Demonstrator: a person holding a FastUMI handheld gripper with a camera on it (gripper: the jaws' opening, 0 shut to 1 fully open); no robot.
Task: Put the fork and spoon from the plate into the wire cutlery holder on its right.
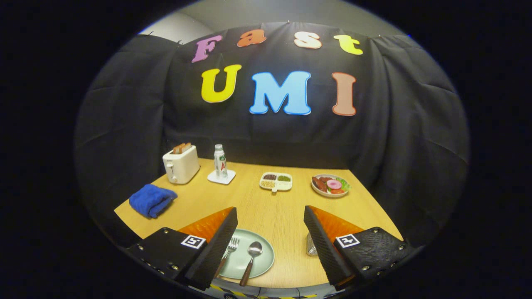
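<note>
Black cloth hangs behind a light wooden table (266, 207) that fills the booth floor. Down at the near edge sits a pale green plate (262, 259), its left side hidden behind the gripper's left finger. On it lie 2 pieces of cutlery side by side: a fork (229, 249) whose handle disappears behind that finger, and a spoon (251, 257) with a shiny bowl and a dark brown handle pointing toward the table's near edge. Just right of the plate, a small piece of the wire cutlery holder (311, 246) peeks out as a silvery mesh, most of it covered by the right finger, so its shape is hard to make out.

The gripper (270, 224) hangs above the near table with its 2 fingers spread wide apart and nothing between them; plate and holder lie below them.

Farther back stand a white toaster (180, 165) with bread in its slots, a bottle (220, 162) on a white coaster, a divided tray (276, 181) of small foods and a dish of food (330, 185). A crumpled blue cloth (151, 200) lies near the toaster.
</note>
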